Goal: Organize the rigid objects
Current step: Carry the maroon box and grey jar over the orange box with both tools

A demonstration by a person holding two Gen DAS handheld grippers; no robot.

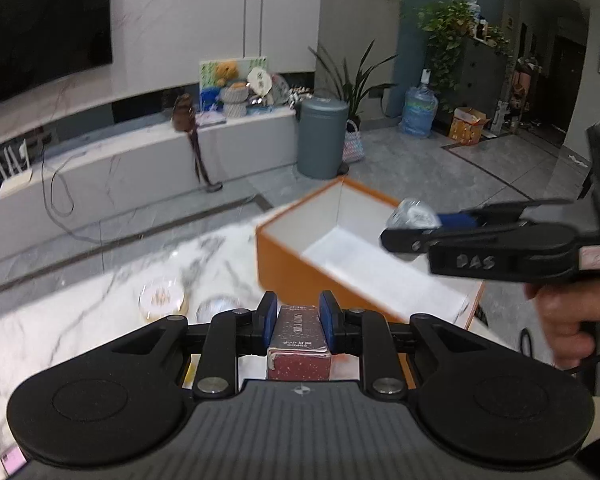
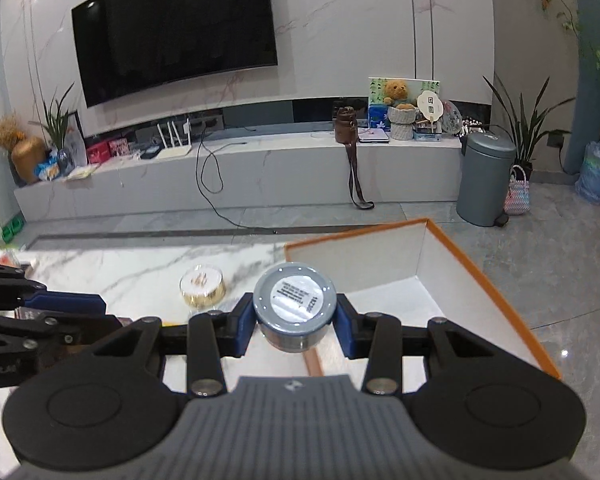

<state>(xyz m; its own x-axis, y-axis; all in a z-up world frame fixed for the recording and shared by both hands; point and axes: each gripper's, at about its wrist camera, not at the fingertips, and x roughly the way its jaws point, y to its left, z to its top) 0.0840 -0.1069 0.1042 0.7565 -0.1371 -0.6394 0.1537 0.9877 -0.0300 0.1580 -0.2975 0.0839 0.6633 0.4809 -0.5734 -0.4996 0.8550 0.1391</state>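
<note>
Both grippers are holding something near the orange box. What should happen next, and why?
Probably carry both things over the orange box and lower them in. The left gripper is shut on a small dark red carton, and the right gripper is shut on a round grey tin. The box is open, its white inside looks bare, and it sits just ahead on the marble table.

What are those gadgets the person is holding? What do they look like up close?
Both are alike. The left gripper has a ribbed grey body, two round black discs at its sides, black linkage arms with silver pivot pins, and blue pads on its fingers. The right gripper has the same build. Seen from the side, it shows pale lettering, a label, a pistol-style handle and a thin black cable.
</note>
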